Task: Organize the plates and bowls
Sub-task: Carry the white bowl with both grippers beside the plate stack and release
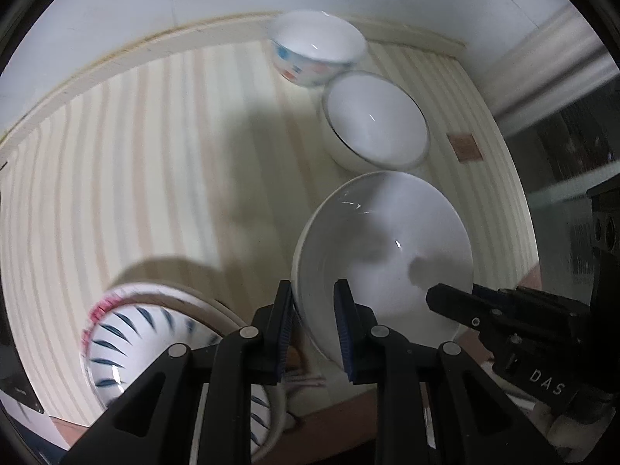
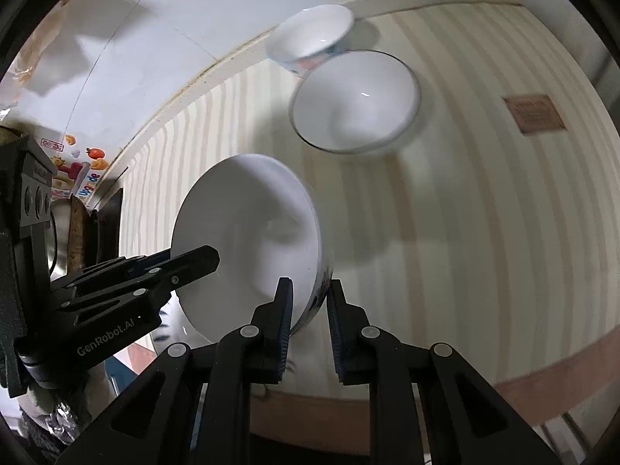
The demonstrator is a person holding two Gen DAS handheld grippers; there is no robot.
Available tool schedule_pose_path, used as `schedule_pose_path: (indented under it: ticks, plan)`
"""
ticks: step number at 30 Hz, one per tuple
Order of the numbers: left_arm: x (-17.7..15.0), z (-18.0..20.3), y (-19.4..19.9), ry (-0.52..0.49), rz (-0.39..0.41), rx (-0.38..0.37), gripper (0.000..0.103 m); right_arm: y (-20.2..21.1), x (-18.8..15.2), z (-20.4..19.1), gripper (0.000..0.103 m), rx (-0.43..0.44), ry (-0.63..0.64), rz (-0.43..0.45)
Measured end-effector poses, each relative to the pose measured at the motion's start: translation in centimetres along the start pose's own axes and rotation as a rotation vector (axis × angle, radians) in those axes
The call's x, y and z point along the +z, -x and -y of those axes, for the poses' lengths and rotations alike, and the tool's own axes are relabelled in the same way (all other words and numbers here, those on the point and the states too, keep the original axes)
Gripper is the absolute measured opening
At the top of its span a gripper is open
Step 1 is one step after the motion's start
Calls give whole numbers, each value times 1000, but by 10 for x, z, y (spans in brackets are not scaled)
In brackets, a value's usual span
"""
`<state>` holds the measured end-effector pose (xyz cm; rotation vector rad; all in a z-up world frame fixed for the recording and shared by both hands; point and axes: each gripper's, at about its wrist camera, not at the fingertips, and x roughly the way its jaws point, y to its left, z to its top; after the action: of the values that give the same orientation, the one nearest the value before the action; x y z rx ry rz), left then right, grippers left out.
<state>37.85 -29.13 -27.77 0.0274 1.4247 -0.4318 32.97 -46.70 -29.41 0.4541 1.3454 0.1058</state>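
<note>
A large white bowl (image 1: 387, 248) is held in the air between both grippers; it also shows in the right wrist view (image 2: 248, 240). My left gripper (image 1: 314, 306) is shut on its left rim. My right gripper (image 2: 308, 302) is shut on its right rim and shows in the left wrist view (image 1: 465, 306). A white bowl with a dark rim line (image 1: 376, 124) sits beyond on the striped cloth (image 1: 135, 155), seen too in the right wrist view (image 2: 356, 100). A small bowl with red and blue marks (image 1: 317, 46) stands behind it, near the wall (image 2: 310, 37).
A blue-striped bowl inside a red-rimmed dish (image 1: 131, 341) sits at the near left of the table. A brown label patch (image 2: 534, 112) is on the cloth at the right. The table's front edge (image 2: 562, 379) runs close below the grippers.
</note>
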Motion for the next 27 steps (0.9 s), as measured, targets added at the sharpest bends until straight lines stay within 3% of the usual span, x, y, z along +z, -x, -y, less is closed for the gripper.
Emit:
schedule_pose_path:
  ticks: [15,27]
  plan:
    - [-25,42,-67,-93,-112,45,19,-18,-36,67,20,-42,-80,-39]
    - [-24,51,-74,-80,-106,63,19,-21,-38,70,19,-63,-49,-50]
